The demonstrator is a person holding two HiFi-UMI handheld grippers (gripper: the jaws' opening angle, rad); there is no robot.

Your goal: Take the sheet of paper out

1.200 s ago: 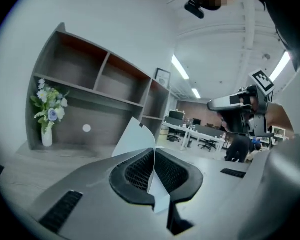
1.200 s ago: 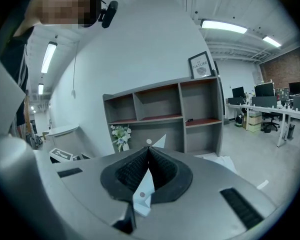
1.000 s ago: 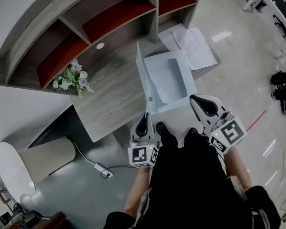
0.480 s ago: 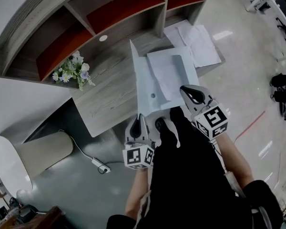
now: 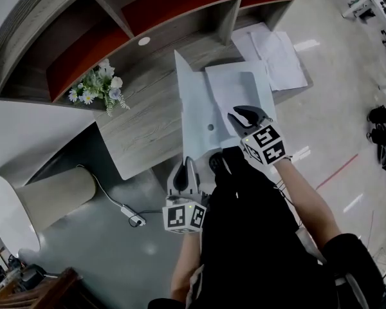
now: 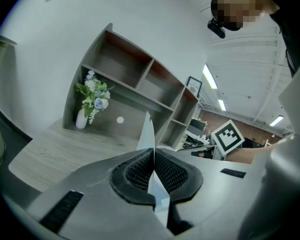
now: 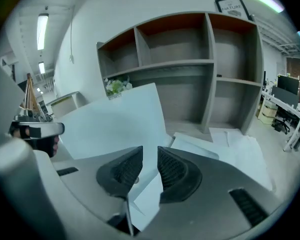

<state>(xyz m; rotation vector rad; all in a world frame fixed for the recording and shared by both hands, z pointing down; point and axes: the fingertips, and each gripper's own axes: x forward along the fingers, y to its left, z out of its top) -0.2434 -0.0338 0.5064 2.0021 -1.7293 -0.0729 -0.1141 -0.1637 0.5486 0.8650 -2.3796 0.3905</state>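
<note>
My left gripper [image 5: 187, 170] is clamping the raised cover of the pale blue plastic folder [image 5: 195, 116] at the grey wooden desk's [image 5: 140, 129] near edge. My right gripper [image 5: 244, 114], jaws opening and empty, is hovering over the white paper sheet [image 5: 235, 90] inside. Pinching the folder's back too risks dragging everything off.

White sheet of paper [image 5: 235, 94], lying flat, seemingly inside open folder [image 5: 193, 111]

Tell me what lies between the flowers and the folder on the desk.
Only bare wooden desk top: the head view shows nothing between the flowers and the folder with its raised cover.
</note>
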